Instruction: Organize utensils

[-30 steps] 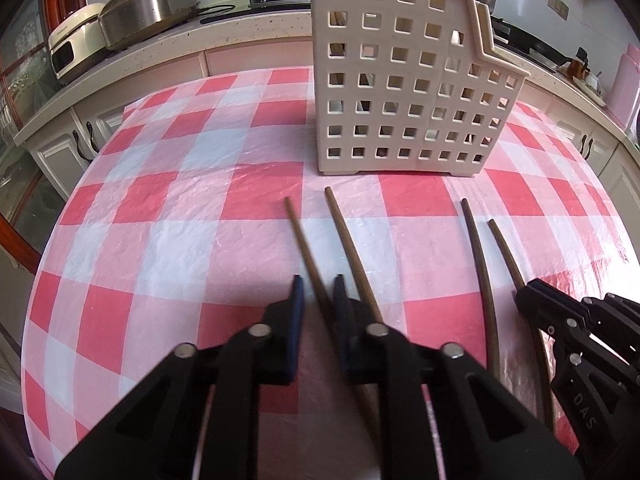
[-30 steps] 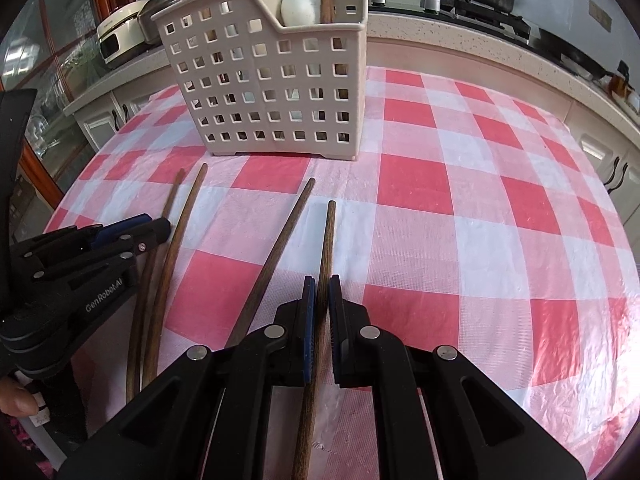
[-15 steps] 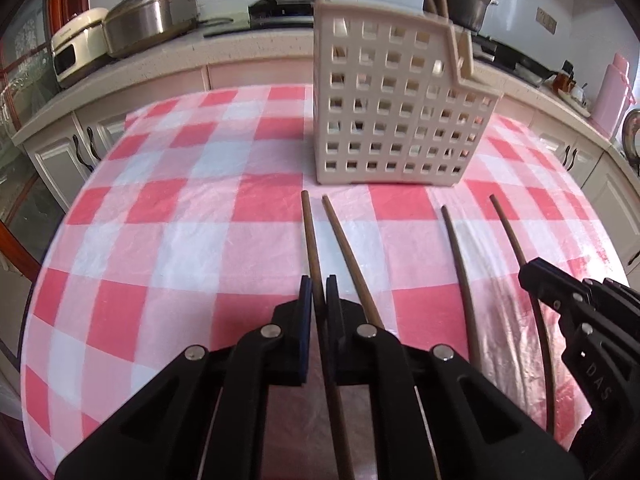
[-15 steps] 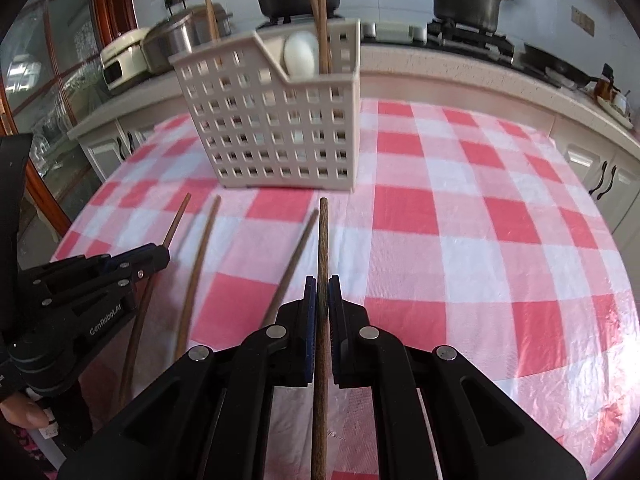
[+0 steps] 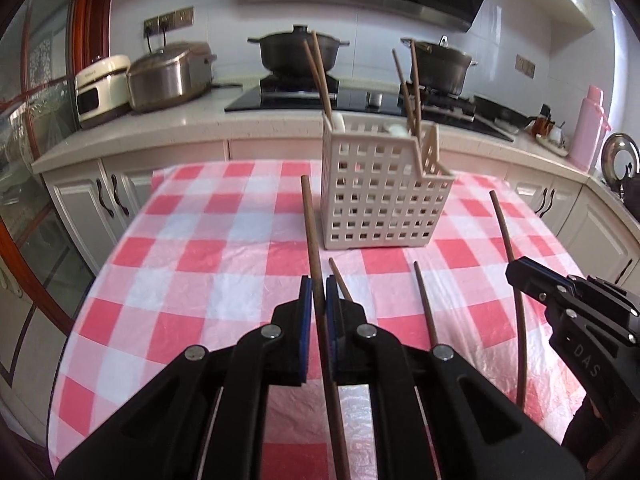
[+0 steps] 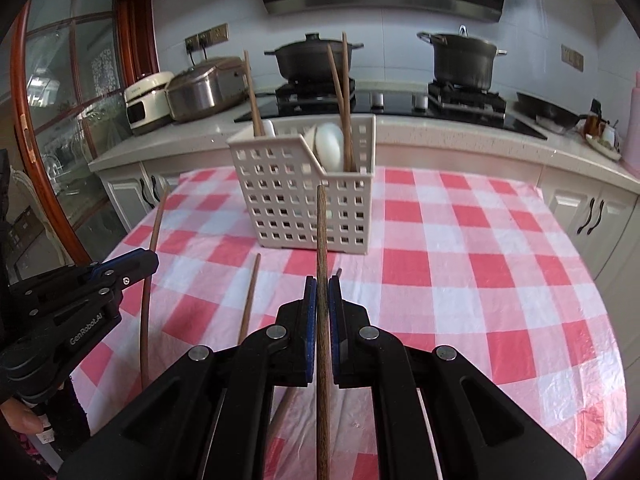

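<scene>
Gripping one chopstick (image 5: pixel 311 240) between its closed jaws, the left gripper (image 5: pixel 314 300) is holding it off the checked tablecloth (image 5: pixel 192 248), tip pointing toward the white basket (image 5: pixel 380 196) standing at the far side of the table. Beside it the right gripper (image 6: pixel 322 300) is clamping a second chopstick (image 6: pixel 321 232) the same way, its tip aiming at the basket's front wall, while two more chopsticks (image 5: pixel 425 300) are lying loose on the cloth between the grippers. Inside the basket, several chopsticks (image 6: pixel 344 96) are standing upright next to something white that I cannot make out.
</scene>
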Available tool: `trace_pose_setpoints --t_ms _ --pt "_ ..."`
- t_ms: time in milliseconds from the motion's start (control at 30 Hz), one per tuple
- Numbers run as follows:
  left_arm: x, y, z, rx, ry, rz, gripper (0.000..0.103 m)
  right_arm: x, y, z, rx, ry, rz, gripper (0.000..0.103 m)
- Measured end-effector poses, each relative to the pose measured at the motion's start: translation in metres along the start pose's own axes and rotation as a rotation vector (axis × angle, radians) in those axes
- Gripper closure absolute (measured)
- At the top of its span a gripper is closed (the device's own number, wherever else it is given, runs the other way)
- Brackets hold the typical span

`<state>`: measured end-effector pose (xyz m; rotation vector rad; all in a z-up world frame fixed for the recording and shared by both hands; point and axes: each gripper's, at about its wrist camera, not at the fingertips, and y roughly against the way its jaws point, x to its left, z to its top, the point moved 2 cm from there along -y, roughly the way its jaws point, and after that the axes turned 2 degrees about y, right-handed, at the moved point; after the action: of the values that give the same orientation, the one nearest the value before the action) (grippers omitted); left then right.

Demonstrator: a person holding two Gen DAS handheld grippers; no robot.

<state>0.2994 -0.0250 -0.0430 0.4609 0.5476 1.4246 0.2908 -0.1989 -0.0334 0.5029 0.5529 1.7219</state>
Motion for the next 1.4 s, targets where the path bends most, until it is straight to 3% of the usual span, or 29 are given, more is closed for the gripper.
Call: trace_pose_setpoints --t_ms 400,900,1400 --pt "0.0 0.047 0.003 -0.091 -0.004 -0.03 0.096 -0.004 0.04 0.008 -0.092 -0.018 -0.007 0.097" --pt "-0.019 0.083 0.003 -0.21 -0.079 0.005 0.097 -0.003 0.074 0.012 -0.17 -0.031 -0.002 0.097" --pt "-0.016 0.091 0.005 -0.247 -0.079 0.0 0.097 -0.001 0.079 0.014 -0.198 -0.029 -0.002 0.097"
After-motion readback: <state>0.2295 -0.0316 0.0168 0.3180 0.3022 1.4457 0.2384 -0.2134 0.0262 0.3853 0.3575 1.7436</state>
